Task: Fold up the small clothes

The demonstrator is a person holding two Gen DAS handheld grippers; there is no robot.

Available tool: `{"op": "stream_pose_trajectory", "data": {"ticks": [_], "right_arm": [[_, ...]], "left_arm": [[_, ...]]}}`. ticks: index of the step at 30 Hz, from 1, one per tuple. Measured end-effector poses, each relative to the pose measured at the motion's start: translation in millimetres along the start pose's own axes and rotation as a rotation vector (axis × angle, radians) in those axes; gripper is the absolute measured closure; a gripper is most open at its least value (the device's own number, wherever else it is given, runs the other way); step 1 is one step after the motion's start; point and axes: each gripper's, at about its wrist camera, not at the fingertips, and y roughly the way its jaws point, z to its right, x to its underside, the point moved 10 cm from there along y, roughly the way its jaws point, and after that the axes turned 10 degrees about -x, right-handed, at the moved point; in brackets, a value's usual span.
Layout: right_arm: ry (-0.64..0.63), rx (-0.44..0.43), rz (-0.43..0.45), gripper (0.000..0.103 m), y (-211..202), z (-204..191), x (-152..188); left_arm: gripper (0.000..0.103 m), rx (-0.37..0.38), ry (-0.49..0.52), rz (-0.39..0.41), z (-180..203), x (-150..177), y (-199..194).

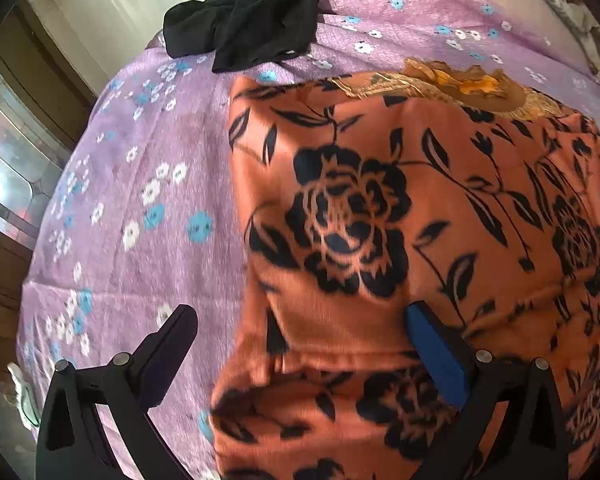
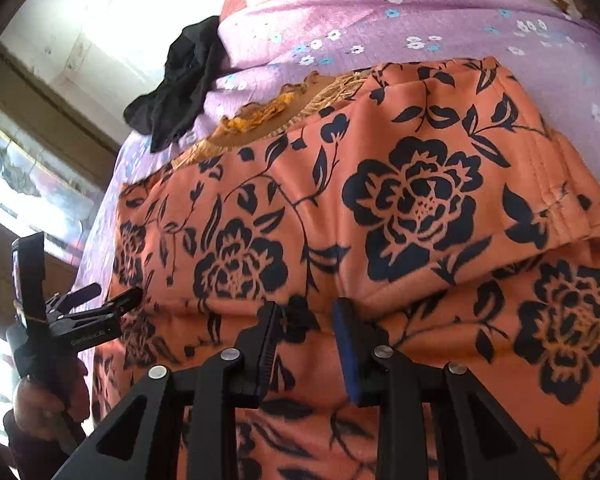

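Observation:
An orange garment with a black flower print [image 1: 380, 220] lies on the purple flowered bedsheet [image 1: 140, 160]. It also fills the right wrist view [image 2: 380, 220], with a fold across its right side. My left gripper [image 1: 300, 320] is open, its jaws wide apart over the garment's left edge. It also shows at the left of the right wrist view [image 2: 120, 300]. My right gripper [image 2: 306, 312] is open with a narrow gap, low over the garment's near part. A gold embroidered cloth [image 1: 460, 84] peeks out behind the orange garment.
A crumpled black garment [image 1: 248, 16] lies at the far edge of the bed, also seen in the right wrist view [image 2: 180, 88]. A wooden cabinet with glass panels [image 1: 12, 160] stands left of the bed. A patterned pillow [image 1: 568, 8] lies at the far right.

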Motion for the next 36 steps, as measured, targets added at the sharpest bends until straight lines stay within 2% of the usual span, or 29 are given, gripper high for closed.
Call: {"op": "stream_pose_trajectory", "data": {"ticks": [2, 3, 5, 6, 7, 8, 10, 13, 16, 22, 27, 29, 30, 31, 32, 33, 34, 35, 36], "right_arm": [[0.049, -0.009, -0.057, 0.071, -18.5, 5.8, 14.0], [0.065, -0.024, -0.045, 0.071, -29.0, 7.3, 16.6], [0.078, -0.041, 0.052, 0.067, -73.7, 16.8, 20.2], [0.078, -0.036, 0.083, 0.055, -92.0, 21.5, 22.4], [0.085, -0.023, 0.125, 0.032, -118.1, 30.0, 27.7], [0.094, -0.011, 0.154, 0.027, -135.2, 36.7, 32.0], [0.121, 0.000, 0.224, 0.026, -176.6, 53.6, 47.3], [0.190, 0.004, 0.245, 0.026, -211.6, 78.1, 73.0], [0.248, 0.004, 0.243, 0.026, -231.6, 99.8, 102.0], [0.305, -0.029, 0.174, 0.026, -232.6, 113.7, 153.9], [0.365, -0.077, 0.132, 0.026, -224.9, 126.9, 188.9], [0.400, -0.103, 0.128, 0.026, -220.5, 133.6, 199.0], [0.424, -0.125, 0.137, 0.026, -218.6, 137.8, 204.4], [0.434, -0.146, 0.152, 0.026, -219.3, 139.4, 206.3], [0.445, -0.170, 0.175, 0.027, -221.1, 140.3, 207.5], [0.453, -0.184, 0.182, 0.028, -222.2, 141.1, 208.5], [0.457, -0.193, 0.184, 0.032, -222.8, 141.0, 209.1], [0.457, -0.204, 0.184, 0.036, -223.1, 139.9, 209.9], [0.453, -0.211, 0.182, 0.042, -223.6, 139.0, 211.2]], "left_arm": [[0.000, 0.033, -0.042, -0.004, -3.2, 8.5, -3.6], [0.000, 0.046, -0.066, -0.012, -6.6, 14.3, -6.5], [0.000, 0.037, -0.111, 0.013, -18.4, 26.4, -17.0], [0.000, 0.019, -0.131, 0.036, -25.6, 33.5, -23.9], [0.000, 0.005, -0.150, 0.054, -32.2, 41.4, -30.8], [0.000, 0.005, -0.175, 0.073, -38.5, 50.9, -39.3], [0.000, 0.040, -0.241, 0.096, -48.4, 72.1, -55.7], [0.000, 0.077, -0.305, 0.105, -57.6, 99.7, -70.1], [0.000, 0.048, -0.318, 0.116, -63.0, 134.4, -85.1], [0.000, 0.060, -0.315, 0.090, -69.6, 192.1, -103.0], [0.000, 0.075, -0.301, 0.020, -63.8, 242.1, -105.9], [0.001, 0.108, -0.322, -0.003, -62.6, 255.7, -104.1], [0.004, 0.118, -0.331, -0.004, -63.2, 258.9, -104.5], [0.013, 0.123, -0.336, -0.005, -64.4, 261.1, -104.7], [0.028, 0.127, -0.338, -0.009, -65.8, 263.2, -104.7], [0.039, 0.137, -0.340, -0.018, -66.6, 265.2, -103.9], [0.062, 0.151, -0.343, -0.028, -67.3, 267.2, -102.7], [0.075, 0.175, -0.352, -0.045, -66.9, 269.2, -101.0], [0.075, 0.200, -0.368, -0.058, -67.1, 271.6, -99.8]]}}
